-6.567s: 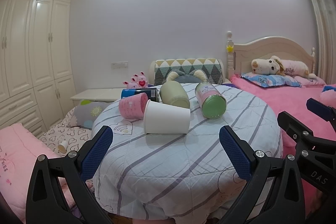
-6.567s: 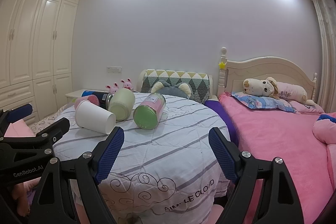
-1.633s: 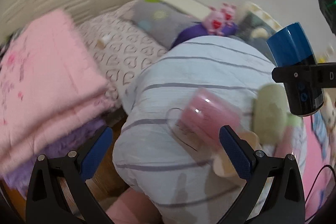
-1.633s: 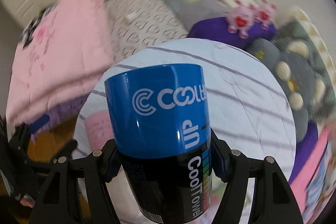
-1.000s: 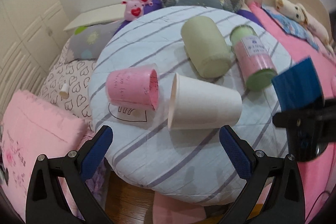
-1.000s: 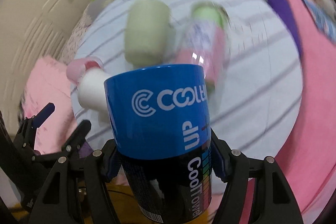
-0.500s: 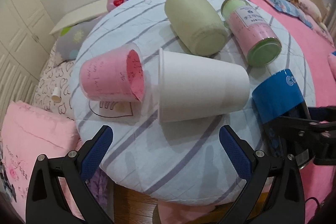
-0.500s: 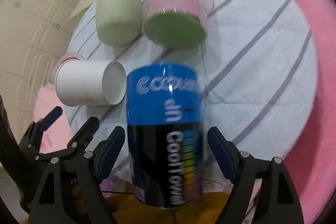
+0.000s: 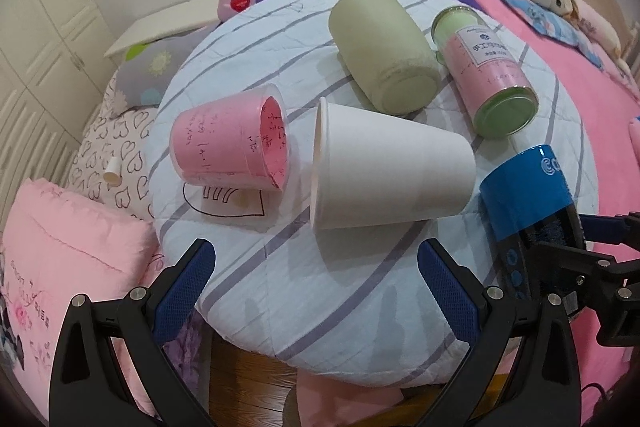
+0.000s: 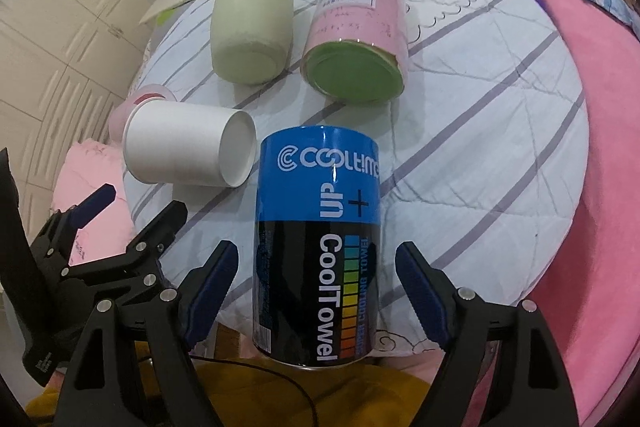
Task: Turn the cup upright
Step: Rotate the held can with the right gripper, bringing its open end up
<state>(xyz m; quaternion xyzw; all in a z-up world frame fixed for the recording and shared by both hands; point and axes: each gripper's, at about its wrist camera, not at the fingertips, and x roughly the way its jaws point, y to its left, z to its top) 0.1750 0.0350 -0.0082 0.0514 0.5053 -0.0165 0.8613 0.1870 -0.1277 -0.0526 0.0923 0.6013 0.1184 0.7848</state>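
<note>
A blue and black can (image 10: 316,247) stands upright at the near edge of the round table (image 10: 480,147), between the pads of my right gripper (image 10: 316,291). The pads stand clear of its sides, so the gripper is open. The can also shows in the left wrist view (image 9: 528,203). A white paper cup (image 9: 384,167) lies on its side mid-table, with a pink cup (image 9: 232,143), a green cup (image 9: 384,47) and a pink and green jar (image 9: 488,67) also on their sides. My left gripper (image 9: 320,279) is open and empty at the near table edge.
The table carries a striped quilted cloth. A pink bed (image 9: 592,39) with a plush toy lies to the right, pink bedding (image 9: 60,259) and pillows to the left, white cupboards (image 9: 36,27) beyond. Wooden floor (image 9: 248,387) shows below the table edge.
The right gripper brought the blue can from the air down to the near table edge, opened and drew back slightly. The left gripper moved closer over the table.
</note>
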